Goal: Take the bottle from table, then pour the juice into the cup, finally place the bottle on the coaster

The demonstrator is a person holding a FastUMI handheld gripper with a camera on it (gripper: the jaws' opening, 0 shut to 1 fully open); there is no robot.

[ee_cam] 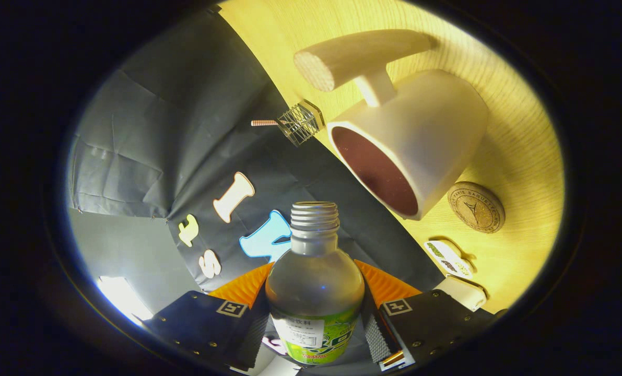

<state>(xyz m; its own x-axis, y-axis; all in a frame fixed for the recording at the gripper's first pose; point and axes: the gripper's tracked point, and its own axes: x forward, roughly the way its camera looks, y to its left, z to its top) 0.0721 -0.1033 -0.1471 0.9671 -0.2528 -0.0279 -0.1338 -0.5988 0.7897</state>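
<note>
My gripper [315, 308] is shut on a clear uncapped bottle [315, 282] with a green label, one finger pressing on each side of its body. The view is rolled hard over, so the wooden table [519, 141] stands tilted beyond the bottle. The bottle's threaded mouth [314, 215] points toward a white cup [425, 141] with a dark red inside and a thick wooden handle [360, 55]. The mouth sits short of the cup's rim. A round cork coaster [476, 207] lies on the table just beside the cup.
A small wire rack [301, 123] with a thin stick stands at the table's back edge against the black cloth wall. Two small white objects [449, 257] [465, 290] lie on the table near the right finger.
</note>
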